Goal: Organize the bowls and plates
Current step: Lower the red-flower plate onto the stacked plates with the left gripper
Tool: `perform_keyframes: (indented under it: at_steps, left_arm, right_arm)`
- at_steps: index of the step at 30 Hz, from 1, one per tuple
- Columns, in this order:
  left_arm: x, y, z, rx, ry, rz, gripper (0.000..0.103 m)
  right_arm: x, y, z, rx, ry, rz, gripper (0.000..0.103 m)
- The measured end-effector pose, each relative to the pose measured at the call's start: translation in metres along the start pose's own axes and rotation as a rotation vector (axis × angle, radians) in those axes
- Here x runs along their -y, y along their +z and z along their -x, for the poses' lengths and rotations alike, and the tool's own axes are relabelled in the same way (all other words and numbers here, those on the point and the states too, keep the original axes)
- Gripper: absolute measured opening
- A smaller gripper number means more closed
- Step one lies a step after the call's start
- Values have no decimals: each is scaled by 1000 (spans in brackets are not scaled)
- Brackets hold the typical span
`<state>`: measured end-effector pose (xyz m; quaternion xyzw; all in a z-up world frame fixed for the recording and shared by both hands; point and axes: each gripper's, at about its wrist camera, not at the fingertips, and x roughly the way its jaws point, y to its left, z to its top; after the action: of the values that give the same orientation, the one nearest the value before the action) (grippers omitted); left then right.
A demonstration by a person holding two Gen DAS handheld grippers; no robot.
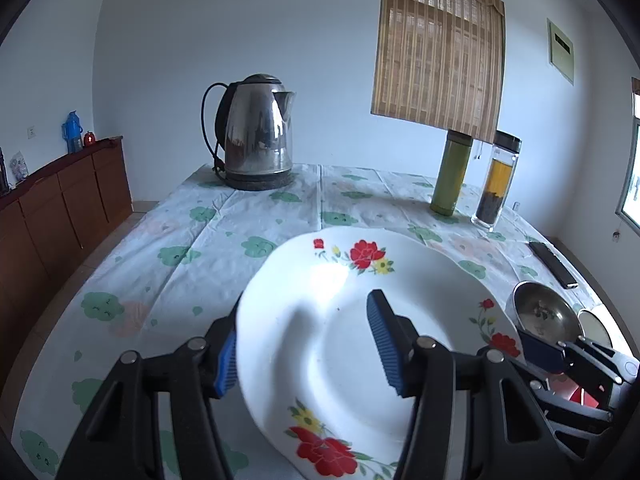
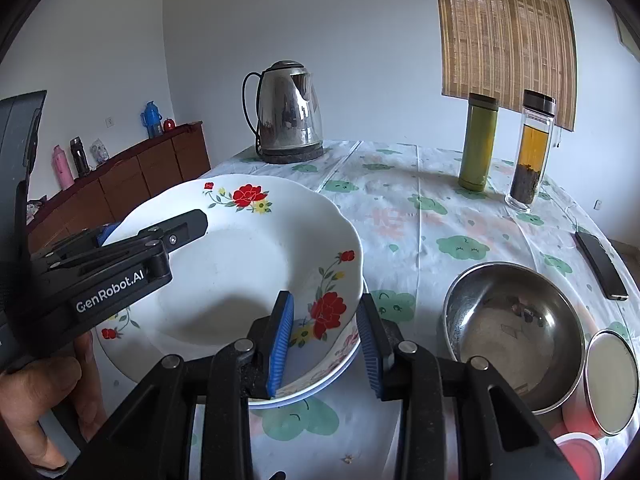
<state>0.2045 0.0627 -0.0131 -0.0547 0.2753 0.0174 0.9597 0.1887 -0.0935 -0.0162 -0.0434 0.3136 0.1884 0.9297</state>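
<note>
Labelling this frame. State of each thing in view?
Top plate: tilted, held at both rims, over stack.
Plate stack: on table.
Left tool: shut on top plate.
Right tool: shut on top plate.
Steel bowl: upright, empty.
Kettle: lid closed, on base.
Green flask: capped, upright.
Tea bottle: capped, part full.

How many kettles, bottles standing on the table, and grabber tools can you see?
Kettles: 1, the kettle
Bottles on the table: 2, the green bottle and the glass tea bottle
Grabbers: 2, the left gripper and the right gripper, both on the flowery plate
Total: 5
</note>
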Motion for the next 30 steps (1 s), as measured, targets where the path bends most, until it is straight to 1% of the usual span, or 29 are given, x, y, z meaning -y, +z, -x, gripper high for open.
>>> perform_keyframes:
  at_steps: [12, 21, 30]
  left_arm:
    - [4, -7, -14, -33, -14, -27, 55]
    - [2, -10, -22, -60, -8, -32, 55]
    - [1, -10, -25, -66, -7, -36, 55]
  right_arm:
    - [-2, -3, -7, -20, -41, 15, 35]
    - [-4, -6, -13, -38, -50, 23, 35]
    - [-3, -6, -19, -49, -58, 22, 35]
